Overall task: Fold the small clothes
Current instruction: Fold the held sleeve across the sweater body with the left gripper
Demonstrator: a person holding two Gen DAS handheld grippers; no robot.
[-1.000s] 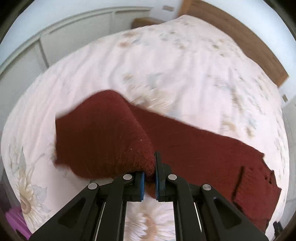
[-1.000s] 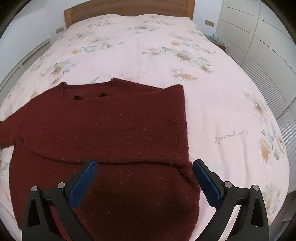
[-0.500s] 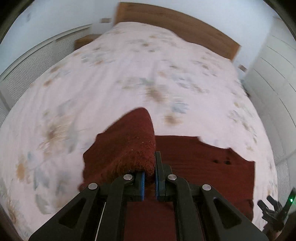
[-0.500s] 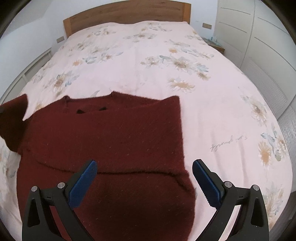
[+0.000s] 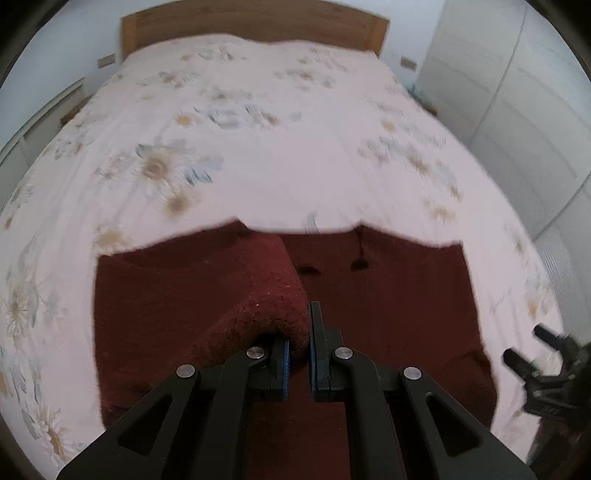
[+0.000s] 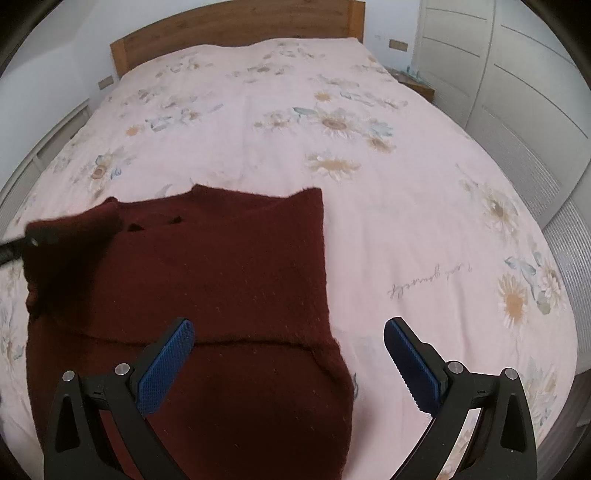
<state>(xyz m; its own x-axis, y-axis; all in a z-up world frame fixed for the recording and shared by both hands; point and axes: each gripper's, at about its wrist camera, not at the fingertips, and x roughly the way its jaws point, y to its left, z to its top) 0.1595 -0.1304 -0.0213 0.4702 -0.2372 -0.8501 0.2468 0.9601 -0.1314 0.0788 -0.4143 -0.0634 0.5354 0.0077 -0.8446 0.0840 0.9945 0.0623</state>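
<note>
- Currently the left claw (image 5: 297,352) is clenched on the cuff of the left sleeve (image 5: 255,295) of a dark red fuzzy knit sweater (image 6: 221,280), carried over the body.
- Right claw (image 6: 288,356) is released, jaws wide, hovering over the sweater's hem at 6 o'clock.
- Sweater lies flat on the bed, neckline towards 12 o'clock, right side already folded in.
- Handling, my guess: soft, thick, light, grippy knit; drapes and sags, not fragile. Best holds are cuff, hem corners, shoulder seam.
- Surface: pale pink floral bedspread (image 6: 369,192), soft, will give.
- Room: wooden headboard (image 6: 236,33) at 12, white wardrobe (image 6: 517,92) at 2.
</note>
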